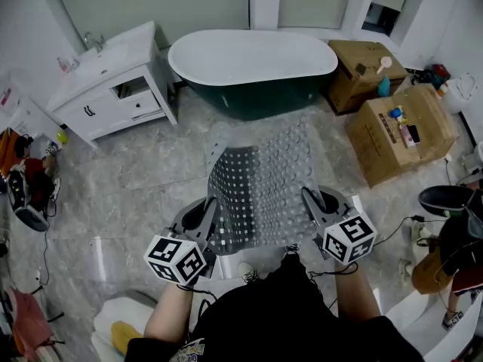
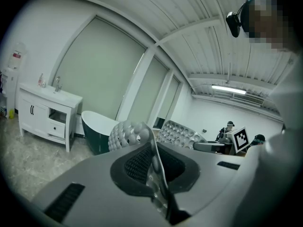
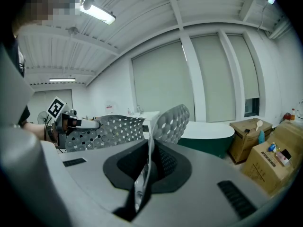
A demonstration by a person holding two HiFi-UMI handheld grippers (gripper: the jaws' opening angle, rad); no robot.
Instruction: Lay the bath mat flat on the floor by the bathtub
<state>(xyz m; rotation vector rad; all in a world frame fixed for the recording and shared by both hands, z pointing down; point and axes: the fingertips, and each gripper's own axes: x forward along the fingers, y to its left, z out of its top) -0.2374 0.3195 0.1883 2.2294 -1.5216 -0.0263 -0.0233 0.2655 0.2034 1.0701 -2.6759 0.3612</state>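
A grey bath mat (image 1: 260, 183) dotted with holes and suction cups is held up by its two near corners and stretches away toward the bathtub (image 1: 253, 66), which is dark green outside and white inside. My left gripper (image 1: 208, 214) is shut on the mat's left corner, my right gripper (image 1: 309, 202) on its right corner. In the left gripper view the mat's edge (image 2: 128, 134) runs between the closed jaws of the left gripper (image 2: 152, 162). The right gripper view shows the mat (image 3: 173, 122) pinched the same way in the right gripper (image 3: 149, 162). Whether the far edge touches the floor I cannot tell.
A white vanity with sink (image 1: 113, 81) stands left of the tub. Two cardboard boxes (image 1: 400, 130) with small items sit at the right. Shoes and bags (image 1: 26, 187) lie at the far left. Grey marble floor (image 1: 143, 172) lies between me and the tub.
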